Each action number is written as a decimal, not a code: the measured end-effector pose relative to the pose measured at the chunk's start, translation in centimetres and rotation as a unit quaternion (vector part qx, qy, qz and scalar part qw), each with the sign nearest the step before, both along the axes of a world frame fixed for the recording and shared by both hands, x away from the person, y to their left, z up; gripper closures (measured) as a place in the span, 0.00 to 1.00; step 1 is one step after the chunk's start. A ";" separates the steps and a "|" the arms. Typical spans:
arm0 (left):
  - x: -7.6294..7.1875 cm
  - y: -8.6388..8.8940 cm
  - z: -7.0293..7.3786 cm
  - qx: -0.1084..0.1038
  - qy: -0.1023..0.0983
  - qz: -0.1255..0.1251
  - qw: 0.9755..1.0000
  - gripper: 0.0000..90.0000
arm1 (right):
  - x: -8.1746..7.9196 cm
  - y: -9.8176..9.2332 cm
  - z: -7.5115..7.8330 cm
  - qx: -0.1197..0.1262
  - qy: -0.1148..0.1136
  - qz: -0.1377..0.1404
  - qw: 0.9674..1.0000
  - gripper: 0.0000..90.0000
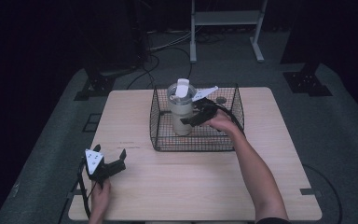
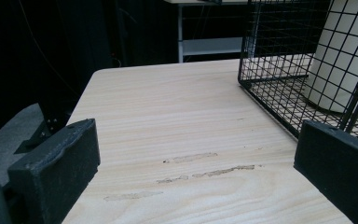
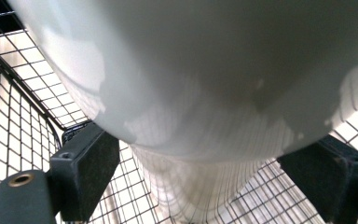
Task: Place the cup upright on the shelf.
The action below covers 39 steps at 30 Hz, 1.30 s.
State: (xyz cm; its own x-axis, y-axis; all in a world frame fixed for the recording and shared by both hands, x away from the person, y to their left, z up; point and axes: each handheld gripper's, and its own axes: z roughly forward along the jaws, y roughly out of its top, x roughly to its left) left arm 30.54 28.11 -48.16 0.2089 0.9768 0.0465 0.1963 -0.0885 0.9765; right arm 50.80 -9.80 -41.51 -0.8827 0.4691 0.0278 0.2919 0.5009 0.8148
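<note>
From above, the right tool (image 1: pixel 196 117) reaches into the wire basket (image 1: pixel 154 122) at the white tumbler (image 1: pixel 182 109). Its own view shows the jaws either side of the tumbler's narrow base; contact is unclear. The left tool (image 1: pixel 108 163) rests wide open and empty on the near-left tabletop (image 1: pixel 177 182).

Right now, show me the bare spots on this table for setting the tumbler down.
The table is bare in front of the wire basket, between the left gripper and the forearm, and along the strip left of the basket. The basket is crowded: tumbler and right gripper.
</note>
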 end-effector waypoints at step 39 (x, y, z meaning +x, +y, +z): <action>-0.1 -0.1 0.0 0.000 -0.001 -0.002 1.000 0.00 | -3.0 -4.9 5.5 -0.014 0.015 -0.061 0.998 0.18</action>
